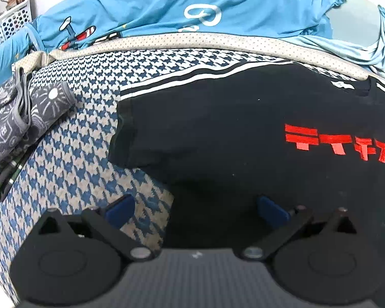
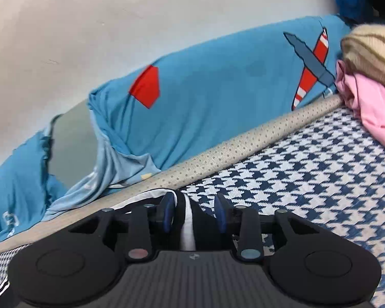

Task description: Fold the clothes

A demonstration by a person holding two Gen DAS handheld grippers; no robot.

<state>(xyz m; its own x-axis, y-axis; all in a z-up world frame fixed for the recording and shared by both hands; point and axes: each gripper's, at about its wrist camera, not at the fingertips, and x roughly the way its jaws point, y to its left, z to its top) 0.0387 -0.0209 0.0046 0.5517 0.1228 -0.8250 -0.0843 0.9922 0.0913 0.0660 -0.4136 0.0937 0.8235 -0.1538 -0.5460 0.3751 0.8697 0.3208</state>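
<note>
A black T-shirt (image 1: 218,128) with red lettering (image 1: 341,143) and white sleeve stripes lies flat on the blue-and-white houndstooth cover (image 1: 71,154). My left gripper (image 1: 196,211) hovers open over the shirt's near left edge, with one blue pad over the cover, the other over black cloth, and nothing gripped. In the right wrist view, a raised fold of the shirt's black, white-striped edge (image 2: 202,228) stands between the pads of my right gripper (image 2: 193,211). A sliver of cover shows beside the right pad (image 2: 221,213), so the jaws are open and do not pinch the fold.
A blue sheet with an aeroplane print (image 2: 218,89) is bunched along the far side by the wall. A grey patterned garment (image 1: 18,118) and a white basket (image 1: 10,23) sit at the left. Pink cloth (image 2: 372,107) and a beige knit (image 2: 372,51) lie at the right.
</note>
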